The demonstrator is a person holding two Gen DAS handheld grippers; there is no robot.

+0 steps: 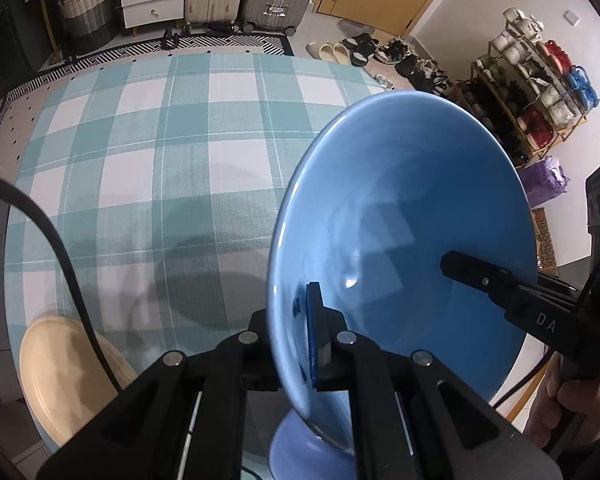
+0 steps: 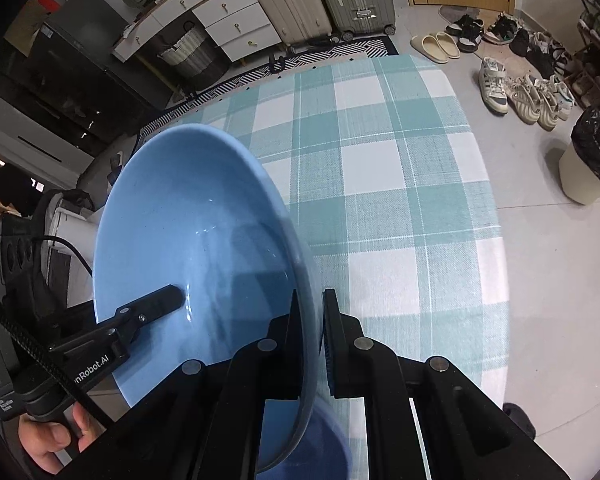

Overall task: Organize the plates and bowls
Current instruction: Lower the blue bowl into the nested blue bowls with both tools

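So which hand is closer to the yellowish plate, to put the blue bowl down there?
Probably the left. The cream plate lies on the left gripper side of the checked tablecloth. The right gripper view shows no plate. Both are shut on the blue bowl rim, so they'd move together.

Even indoor light, moderately bright. Soft shadows on tabletop (image 1: 148, 184) ahead of my jaws, left view. Small glare spots on blue plate (image 1: 400, 216) glaze between my jaws. Strong fisheye bend, black corners. Slight motion blur on cream plate (image 1: 60, 376), lower left.
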